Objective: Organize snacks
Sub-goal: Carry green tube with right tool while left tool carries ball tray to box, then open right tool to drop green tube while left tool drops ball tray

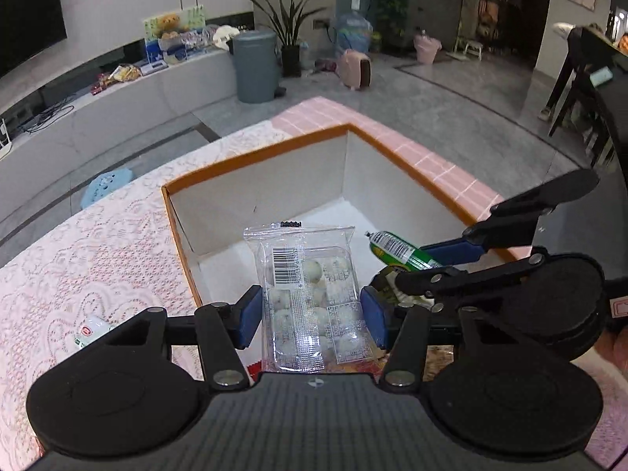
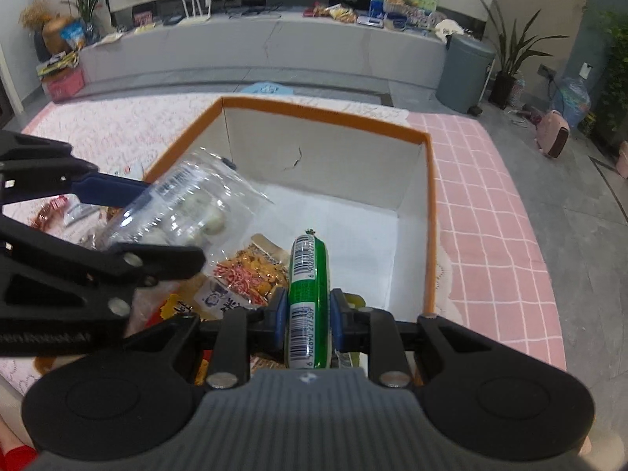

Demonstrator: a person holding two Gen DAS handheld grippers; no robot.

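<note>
A: What stands behind the worktop [image 1: 98, 235]?
B: A grey bin [image 1: 255, 64], a potted plant [image 1: 288, 27] beside it, and a pink heater [image 1: 357, 68] on the floor.
A: And further left?
B: A long low shelf [image 2: 255, 47].

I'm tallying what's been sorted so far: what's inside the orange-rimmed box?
The orange-rimmed box shows a bare white floor at the far end, and an orange snack packet near its near end. The held packs and hand-held grippers cover the rest.
</note>
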